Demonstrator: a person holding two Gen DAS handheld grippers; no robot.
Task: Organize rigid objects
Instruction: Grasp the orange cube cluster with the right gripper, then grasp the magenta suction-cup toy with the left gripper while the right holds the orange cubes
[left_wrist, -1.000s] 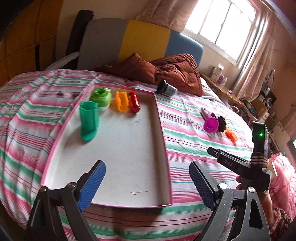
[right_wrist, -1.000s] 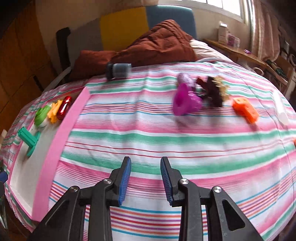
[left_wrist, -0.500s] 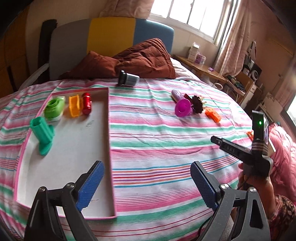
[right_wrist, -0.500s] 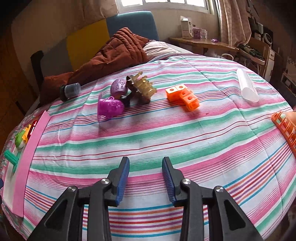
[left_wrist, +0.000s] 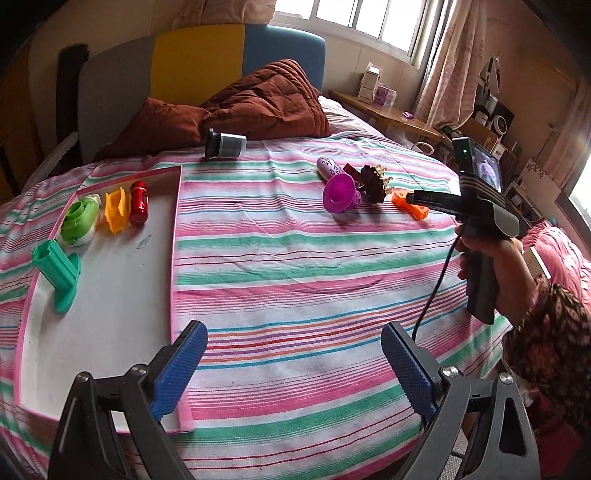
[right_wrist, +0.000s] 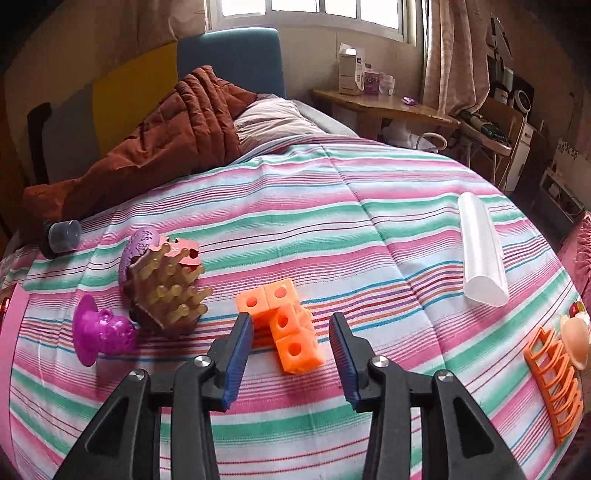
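Black frames, silver screws, ribbed blue fingers; black cable; dark floral sleeve.

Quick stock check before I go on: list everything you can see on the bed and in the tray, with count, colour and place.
tray: 1, white with pink rim, left side of bed
stand: 1, teal, in tray, nearest
round piece: 1, light green, in tray
clip-like piece: 1, yellow-orange, in tray
cylinder: 1, red, in tray
capped jar: 1, grey with black cap, on its side by the brown quilt
funnel-shaped toy: 1, magenta, on bedspread
egg: 1, purple, behind brush
spiky brush: 1, brown
linked cubes: 1 cluster, orange, ahead of right gripper
tube: 1, translucent white
ladder rack: 1, orange, right edge
left gripper: open, empty
right gripper: jaws just opening, empty
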